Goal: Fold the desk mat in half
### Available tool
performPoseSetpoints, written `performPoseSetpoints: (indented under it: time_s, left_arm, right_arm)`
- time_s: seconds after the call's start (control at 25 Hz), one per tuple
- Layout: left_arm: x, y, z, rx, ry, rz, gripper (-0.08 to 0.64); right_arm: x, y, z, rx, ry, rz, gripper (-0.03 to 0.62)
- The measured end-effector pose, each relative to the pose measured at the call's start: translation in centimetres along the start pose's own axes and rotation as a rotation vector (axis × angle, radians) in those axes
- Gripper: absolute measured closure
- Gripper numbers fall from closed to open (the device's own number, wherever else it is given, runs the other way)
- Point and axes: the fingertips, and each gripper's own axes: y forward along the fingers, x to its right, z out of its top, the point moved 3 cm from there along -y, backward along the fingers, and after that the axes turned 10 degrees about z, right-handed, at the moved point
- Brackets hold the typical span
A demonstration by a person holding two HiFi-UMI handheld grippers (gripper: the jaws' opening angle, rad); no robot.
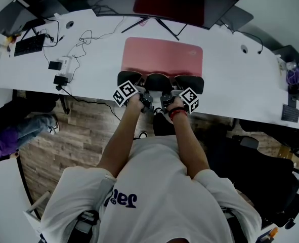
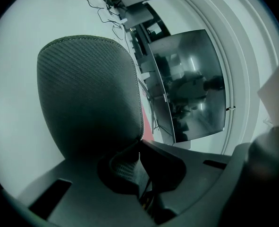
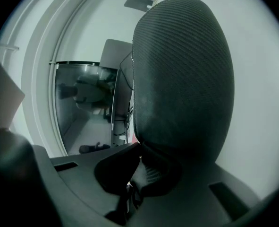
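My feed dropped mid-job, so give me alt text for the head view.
A pink desk mat lies flat and unfolded on a white desk, in front of a dark monitor. A person in a white T-shirt holds the left gripper and right gripper side by side at the mat's near edge, jaws shut on nothing.

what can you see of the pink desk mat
The pink desk mat is a plain, matte rectangle with rounded corners, and it looks soft, like fabric. It lies flat on the white desk with a long side toward the person, just in front of the monitor stand, one foot of which reaches its far edge. The dark jaws of the left gripper and right gripper cover its near edge; whether they touch it cannot be told.
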Motion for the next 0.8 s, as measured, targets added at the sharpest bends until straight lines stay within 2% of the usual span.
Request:
performPoseSetpoints:
  time_s: [0.8]
  left_arm:
    - [2.0, 3.9, 2.5, 0.031, -0.005, 0.007, 0.532]
  right_arm:
    - [-0.5, 4.7, 2.4, -0.022, 0.02, 0.006, 0.565]
